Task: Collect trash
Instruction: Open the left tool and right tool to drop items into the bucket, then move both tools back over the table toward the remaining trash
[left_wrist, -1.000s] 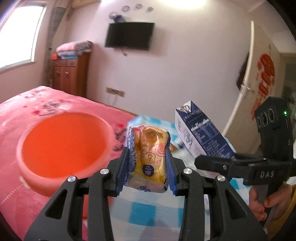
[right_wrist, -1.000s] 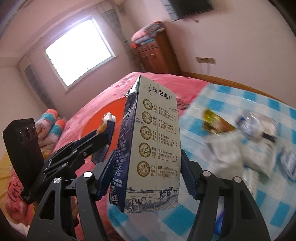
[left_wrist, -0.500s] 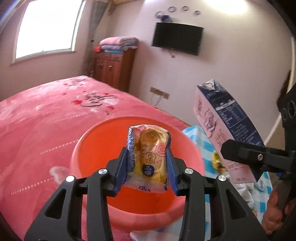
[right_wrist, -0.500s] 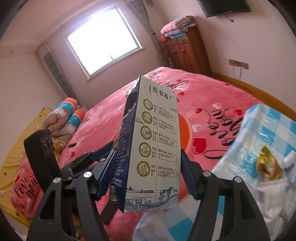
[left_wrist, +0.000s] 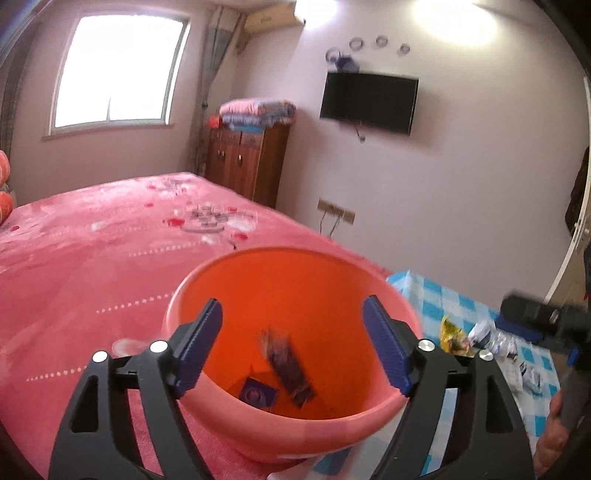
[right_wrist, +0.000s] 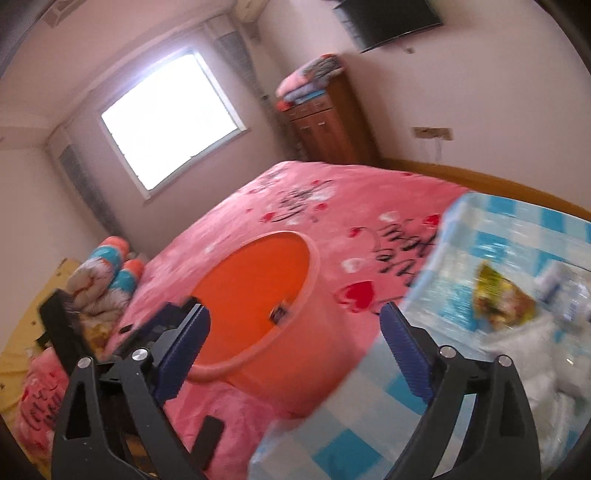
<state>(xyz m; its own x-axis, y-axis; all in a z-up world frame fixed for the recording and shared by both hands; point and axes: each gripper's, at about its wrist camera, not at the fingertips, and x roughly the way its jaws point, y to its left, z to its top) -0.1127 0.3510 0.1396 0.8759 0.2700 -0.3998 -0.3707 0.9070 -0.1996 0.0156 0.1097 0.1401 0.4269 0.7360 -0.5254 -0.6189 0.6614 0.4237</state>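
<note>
With both sets of jaws just sprung wide and nothing between them, left gripper (left_wrist: 291, 347) over the orange bucket (left_wrist: 236, 402) on the pink bed (left_wrist: 92, 251), right gripper (right_wrist: 295, 336) beside the same bucket's rim. Down in the bucket: blurred dark carton (left_wrist: 288, 365) plus a small purple wrapper (left_wrist: 258, 393). More trash on the blue-checked cloth (right_wrist: 373, 417) just beside the bucket: yellow wrapper (right_wrist: 498, 299), crumpled white plastic (right_wrist: 524, 350).

You see a smooth, glossy orange plastic basin (left_wrist: 207, 295) on a fuzzy pink cloth bedspread (left_wrist: 92, 251). Your blue gripper pads (left_wrist: 199, 347) look ribbed and matt; the checked sheet (right_wrist: 369, 424) shines like plastic.
</note>
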